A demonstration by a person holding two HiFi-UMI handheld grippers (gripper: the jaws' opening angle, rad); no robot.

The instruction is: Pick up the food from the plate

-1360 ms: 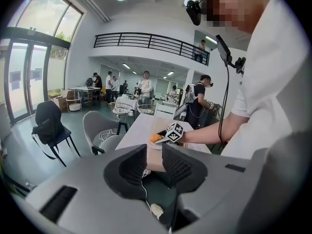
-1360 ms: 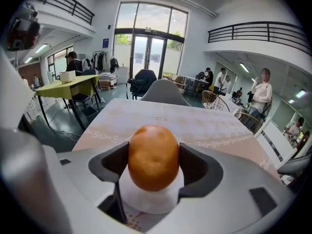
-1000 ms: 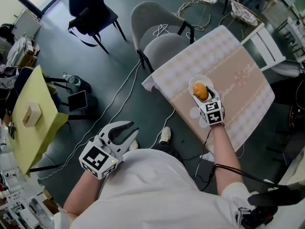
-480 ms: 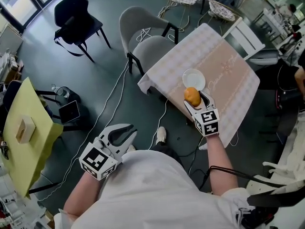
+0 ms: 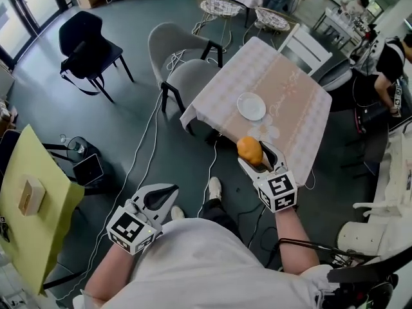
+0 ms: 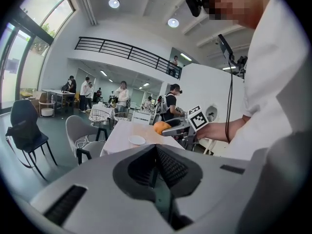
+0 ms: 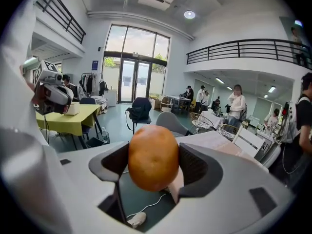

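Right gripper view: our right gripper (image 7: 155,165) pinches the food (image 7: 153,150).
Head view: plate (image 5: 251,106) near table's (image 5: 290,82) front edge.
Left gripper (image 6: 156,167): fingers pressed together.

Right tool (image 7: 152,172): both jaws pressed against round orange-brown food (image 7: 153,155), held in air above floor. Below jaws: green floor, white cable, shoe (image 7: 136,220). Behind, right: cloth-covered surface (image 7: 214,141), grey chair (image 7: 168,122), white chair (image 7: 248,139). Left: yellow surface (image 7: 78,117), black chair (image 7: 140,109), left tool (image 7: 51,95) near frame edge. Background: glass doors (image 7: 129,87), balcony railing (image 7: 243,48), several people standing.
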